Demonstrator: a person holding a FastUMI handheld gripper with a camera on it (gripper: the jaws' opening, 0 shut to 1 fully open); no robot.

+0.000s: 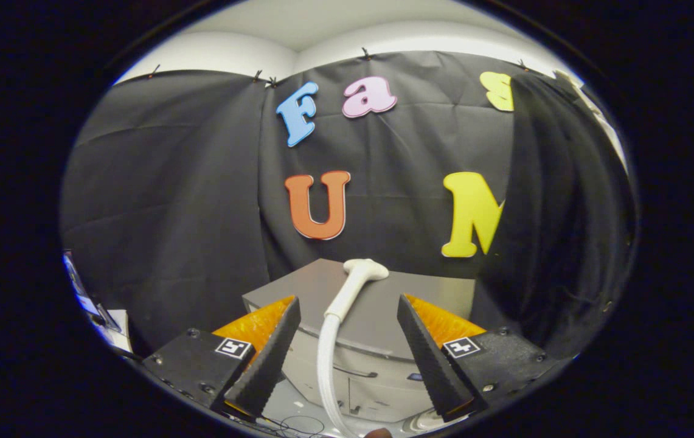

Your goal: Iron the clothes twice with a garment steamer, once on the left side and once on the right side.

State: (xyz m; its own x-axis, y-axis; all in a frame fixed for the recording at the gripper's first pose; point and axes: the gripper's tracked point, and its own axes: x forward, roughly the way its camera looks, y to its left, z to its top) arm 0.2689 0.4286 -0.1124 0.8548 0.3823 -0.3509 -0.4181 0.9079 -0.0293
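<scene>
Two fingers (347, 365) spread open, straddling white steamer wand (353, 286) lying on grey box (322, 286).

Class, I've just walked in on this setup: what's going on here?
A person's hand-held gripper is open, its fingers either side of a white steamer head on a pale ribbed hose without touching it. The head rests on a grey box-shaped cabinet just ahead. A dark garment hangs beyond, to the right. Steaming hasn't started.
</scene>
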